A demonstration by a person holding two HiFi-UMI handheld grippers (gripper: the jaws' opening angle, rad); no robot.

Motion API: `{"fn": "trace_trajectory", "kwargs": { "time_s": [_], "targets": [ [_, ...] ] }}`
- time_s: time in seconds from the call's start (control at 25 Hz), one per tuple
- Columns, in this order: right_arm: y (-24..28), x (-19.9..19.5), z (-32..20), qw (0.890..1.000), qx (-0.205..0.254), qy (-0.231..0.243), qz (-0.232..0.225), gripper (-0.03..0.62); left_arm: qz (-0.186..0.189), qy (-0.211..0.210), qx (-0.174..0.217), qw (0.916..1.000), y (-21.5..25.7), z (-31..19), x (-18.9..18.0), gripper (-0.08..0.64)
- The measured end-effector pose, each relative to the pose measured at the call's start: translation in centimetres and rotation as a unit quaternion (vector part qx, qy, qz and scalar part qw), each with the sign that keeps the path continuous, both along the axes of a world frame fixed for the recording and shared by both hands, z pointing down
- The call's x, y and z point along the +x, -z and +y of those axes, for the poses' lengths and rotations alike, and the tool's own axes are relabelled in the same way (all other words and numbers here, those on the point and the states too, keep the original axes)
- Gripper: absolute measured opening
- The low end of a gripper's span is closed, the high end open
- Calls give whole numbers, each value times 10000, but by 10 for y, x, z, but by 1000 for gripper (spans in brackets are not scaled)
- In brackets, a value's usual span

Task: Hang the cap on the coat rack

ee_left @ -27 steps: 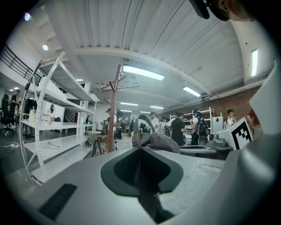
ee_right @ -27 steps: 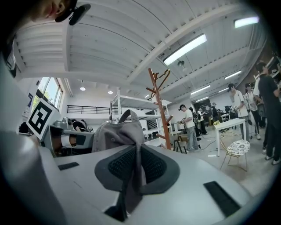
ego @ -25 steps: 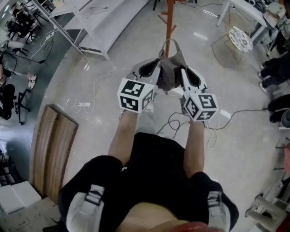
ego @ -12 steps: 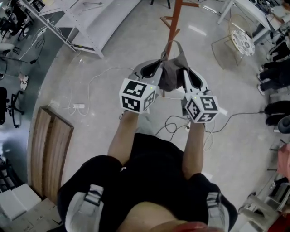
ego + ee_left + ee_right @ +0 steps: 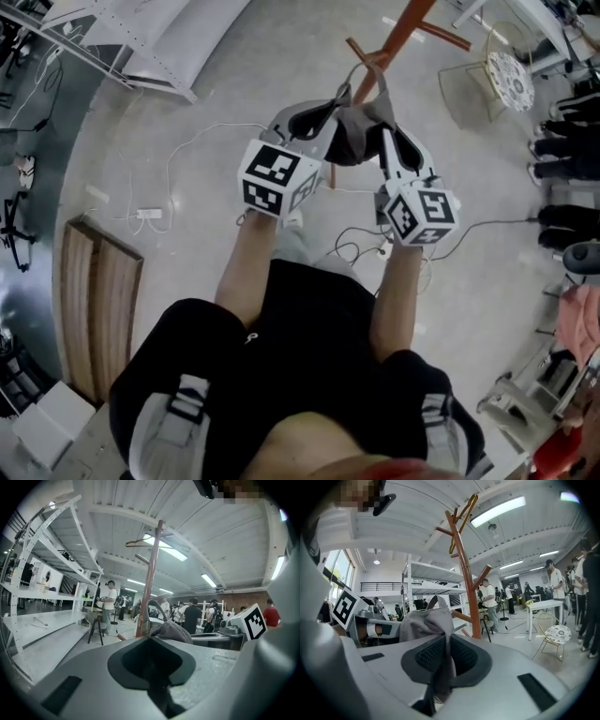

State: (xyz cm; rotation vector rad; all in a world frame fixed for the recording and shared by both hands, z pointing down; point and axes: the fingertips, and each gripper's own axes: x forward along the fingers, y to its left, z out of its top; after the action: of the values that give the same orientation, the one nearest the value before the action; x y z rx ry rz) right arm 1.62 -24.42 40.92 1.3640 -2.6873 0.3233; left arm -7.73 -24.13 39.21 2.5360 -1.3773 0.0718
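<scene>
**Workshop floor, cap pinched by both grippers at the rack**

Pale polished floor (image 5: 187, 112) fills my head view, crossed by loose cables (image 5: 366, 248), with a wooden board (image 5: 98, 309) off to the left. White shelving (image 5: 47, 573) runs along one side of the room, and people stand about in the background.

From my seat, the cap (image 5: 356, 131) is up in the air between the two grippers, close in front of the red-brown coat rack (image 5: 398, 37) and not on any peg. It is grey-brown cloth, soft and crumpled into a bunch, with folds running down its side. Its back strap stands up as a thin arch (image 5: 433, 599), and from the head camera that arch sits just below one of the pegs; I cannot tell whether they touch.

The right gripper (image 5: 384, 127) is clenched on the cap: its own camera shows a fold of the cloth pressed between the dark ribbed pads (image 5: 464, 656) and trailing down through them. The left gripper (image 5: 328, 112) has its jaws drawn together on the opposite edge, with the cap (image 5: 171, 630) bulging out just past their tips.

A wire hanger (image 5: 464, 515) hangs on the top of the rack.
</scene>
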Motion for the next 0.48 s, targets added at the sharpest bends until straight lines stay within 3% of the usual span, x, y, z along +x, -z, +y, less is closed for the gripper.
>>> {"fn": "trace_trajectory", "kwargs": {
  "time_s": [0.48],
  "targets": [
    [-7,12,-65,9984,-134,-308,448,23,107,-351,-163,9992,-13,-65,13,12]
  ]
}}
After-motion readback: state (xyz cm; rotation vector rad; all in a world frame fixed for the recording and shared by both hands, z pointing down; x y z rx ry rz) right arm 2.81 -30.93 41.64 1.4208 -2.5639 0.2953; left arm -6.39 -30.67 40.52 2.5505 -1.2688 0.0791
